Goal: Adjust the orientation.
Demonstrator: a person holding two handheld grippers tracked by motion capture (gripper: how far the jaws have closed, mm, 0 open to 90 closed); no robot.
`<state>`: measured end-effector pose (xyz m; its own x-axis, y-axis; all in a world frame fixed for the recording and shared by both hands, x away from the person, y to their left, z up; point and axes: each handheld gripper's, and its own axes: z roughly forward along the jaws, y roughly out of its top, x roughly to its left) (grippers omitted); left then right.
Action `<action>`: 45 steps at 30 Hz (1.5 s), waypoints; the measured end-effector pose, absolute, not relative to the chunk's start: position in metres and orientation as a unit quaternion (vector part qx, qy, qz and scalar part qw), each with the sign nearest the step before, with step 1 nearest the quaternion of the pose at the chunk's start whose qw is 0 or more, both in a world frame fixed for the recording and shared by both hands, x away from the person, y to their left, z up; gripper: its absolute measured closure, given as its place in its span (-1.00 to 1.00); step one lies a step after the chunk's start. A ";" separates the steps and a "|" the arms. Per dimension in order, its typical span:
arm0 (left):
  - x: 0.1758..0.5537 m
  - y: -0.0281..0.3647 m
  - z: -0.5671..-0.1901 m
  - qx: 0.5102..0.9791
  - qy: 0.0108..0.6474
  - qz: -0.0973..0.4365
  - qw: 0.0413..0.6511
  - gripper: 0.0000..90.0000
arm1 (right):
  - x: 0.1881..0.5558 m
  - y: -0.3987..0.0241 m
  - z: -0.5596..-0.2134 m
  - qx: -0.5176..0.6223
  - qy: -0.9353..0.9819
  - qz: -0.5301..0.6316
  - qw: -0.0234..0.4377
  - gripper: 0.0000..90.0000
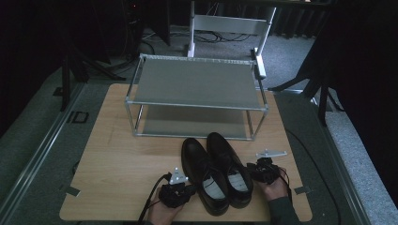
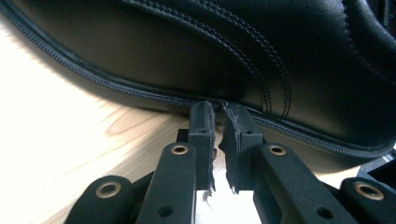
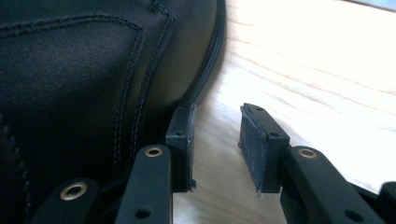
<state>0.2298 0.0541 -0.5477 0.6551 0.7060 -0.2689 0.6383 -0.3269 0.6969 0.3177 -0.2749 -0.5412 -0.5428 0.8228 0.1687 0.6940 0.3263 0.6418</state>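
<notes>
Black shoes lie paired — left gripper and right gripper flanking them.

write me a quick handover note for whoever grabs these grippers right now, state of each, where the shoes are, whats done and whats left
Left gripper: jaws shut with nothing between them, tips right at the sole edge of the left shoe, on its outer side.
Right gripper: jaws part open, nothing between them, one jaw against the outer side of the right shoe.
Shoes: the black pair stands side by side at the near edge of the table, toes toward the two-tier rack.
Done: grippers brought in on either side of the pair.
Left: probably getting the shoes onto the rack; both shelves look bare and neither shoe is gripped yet.
</notes>
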 end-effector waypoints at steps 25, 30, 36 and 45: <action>0.236 0.032 -0.550 0.815 0.394 0.021 0.424 0.80 | 0.346 -0.295 -0.544 0.492 0.792 0.354 0.069 0.49; 0.235 0.028 -0.551 0.814 0.391 0.017 0.430 0.70 | 0.348 -0.296 -0.544 0.494 0.789 0.357 0.070 0.52; 0.236 0.030 -0.551 0.818 0.377 0.009 0.435 0.55 | 0.350 -0.296 -0.545 0.499 0.785 0.360 0.069 0.50; 0.236 0.058 -0.537 0.809 0.379 0.058 0.446 0.41 | 0.333 -0.306 -0.525 0.511 0.777 0.350 0.112 0.27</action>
<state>0.2361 0.0577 -0.5370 0.7063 0.6647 -0.2435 0.5607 -0.3154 0.7656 0.3326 -0.3064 -0.5246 -0.4530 0.8725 0.1832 0.7153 0.2331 0.6588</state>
